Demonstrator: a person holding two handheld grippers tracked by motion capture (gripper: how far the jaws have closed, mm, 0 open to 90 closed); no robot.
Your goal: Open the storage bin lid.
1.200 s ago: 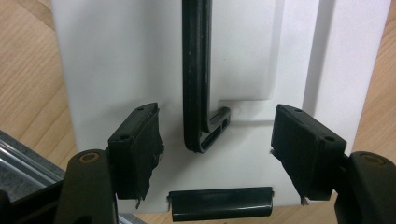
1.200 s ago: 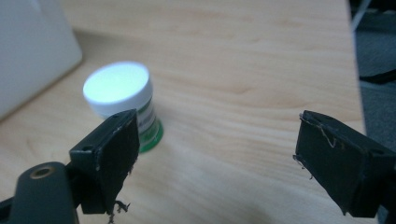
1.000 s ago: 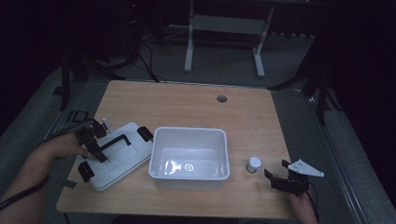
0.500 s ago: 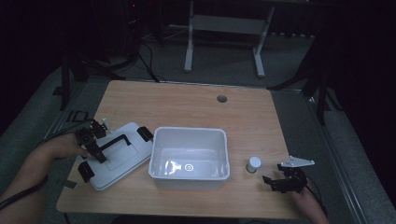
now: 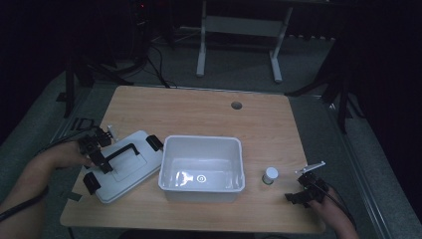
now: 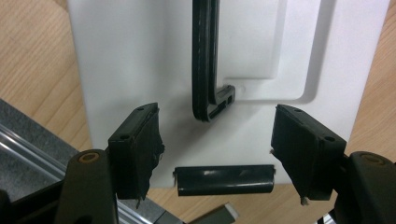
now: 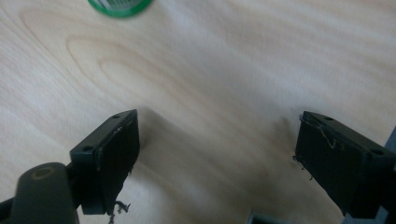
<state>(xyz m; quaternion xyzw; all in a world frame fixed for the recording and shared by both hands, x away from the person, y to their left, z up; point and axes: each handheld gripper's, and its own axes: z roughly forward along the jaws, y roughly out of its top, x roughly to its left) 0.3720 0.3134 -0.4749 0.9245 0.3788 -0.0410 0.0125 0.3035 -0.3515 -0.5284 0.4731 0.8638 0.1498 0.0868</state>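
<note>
the white lid [image 5: 122, 167] lies flat near the left edge of the wooden table [image 5: 199, 107], skewed, its right end just beside the open white bin [image 5: 201, 169] that sits mid-table toward the front edge. the left gripper [image 5: 94, 149] hangs over the lid's left end with its jaws apart — in the left gripper view they straddle the end of the black carry handle [image 6: 205, 60], with the black latch [image 6: 224, 179] at the lid's rim between and below them, and neither pad touches anything. that placing reads as lining up to take the lid by its handle end, the part that gives narrow jaws something to close on.

the right gripper [image 5: 306, 191] waits near the front right corner, jaws also wide apart over bare wood, holding nothing. the small white-capped bottle [image 5: 270, 175] stands upright between it and the bin, near both; its green base [image 7: 120, 5] sits at the top edge of the right gripper view, ahead of the jaws rather than between them. so the hand looks parked short of it — probably until the bin's turn comes.
</note>
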